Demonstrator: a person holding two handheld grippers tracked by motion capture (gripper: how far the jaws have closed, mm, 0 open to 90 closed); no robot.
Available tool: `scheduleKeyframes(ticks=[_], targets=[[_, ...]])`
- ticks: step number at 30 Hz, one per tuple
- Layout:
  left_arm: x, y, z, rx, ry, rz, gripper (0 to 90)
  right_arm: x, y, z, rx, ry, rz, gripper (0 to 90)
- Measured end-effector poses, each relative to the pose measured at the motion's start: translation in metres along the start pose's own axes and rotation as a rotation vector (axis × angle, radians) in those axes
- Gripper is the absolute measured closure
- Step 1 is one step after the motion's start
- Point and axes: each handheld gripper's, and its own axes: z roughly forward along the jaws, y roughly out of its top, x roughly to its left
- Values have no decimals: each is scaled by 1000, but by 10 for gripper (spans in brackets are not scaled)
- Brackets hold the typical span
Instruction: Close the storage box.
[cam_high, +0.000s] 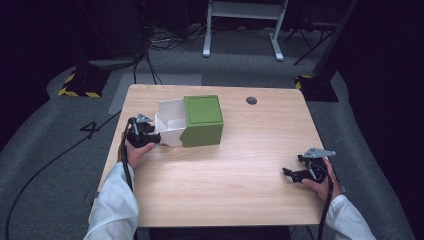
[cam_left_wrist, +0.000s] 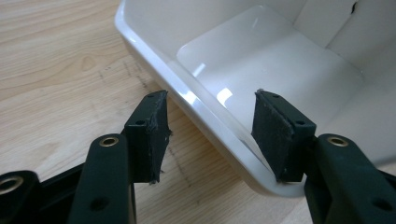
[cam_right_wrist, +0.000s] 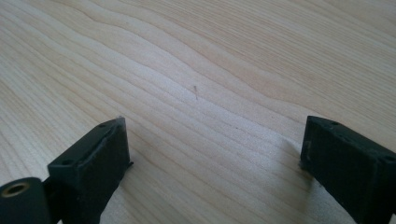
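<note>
A green box (cam_high: 202, 120) stands on the wooden table (cam_high: 225, 180), left of the middle. A white drawer (cam_high: 170, 125) sticks out of its left side and looks empty. My left gripper (cam_high: 156, 137) is at the drawer's outer end. In the left gripper view its jaws (cam_left_wrist: 211, 93) straddle the drawer's front wall (cam_left_wrist: 196, 112), one pad (cam_left_wrist: 275, 135) inside against the wall and the other pad (cam_left_wrist: 152, 135) outside with its tip at the wall, shut on it. My right gripper (cam_high: 292, 173) rests low near the table's right front, its jaws (cam_right_wrist: 215, 158) open over bare wood.
A small dark round cap (cam_high: 251, 100) sits in the tabletop near the far edge. Beyond the table, cables (cam_high: 150, 45) run over the grey floor and a white frame's legs (cam_high: 240, 30) stand at the back.
</note>
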Motion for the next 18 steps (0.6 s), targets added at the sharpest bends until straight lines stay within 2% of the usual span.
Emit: scheduleKeyframes(ticks=[4, 10, 15, 18], targets=[[-2, 2, 5, -10, -26, -23, 471, 0, 0, 0, 0, 0, 0, 78], [-8, 7, 12, -17, -42, -23, 485, 0, 0, 0, 0, 0, 0, 78], [-17, 15, 18, -46, -48, -27, 481, 0, 0, 0, 0, 0, 0, 78], [-22, 19, 24, -41, -58, -11, 470, 0, 0, 0, 0, 0, 0, 77]])
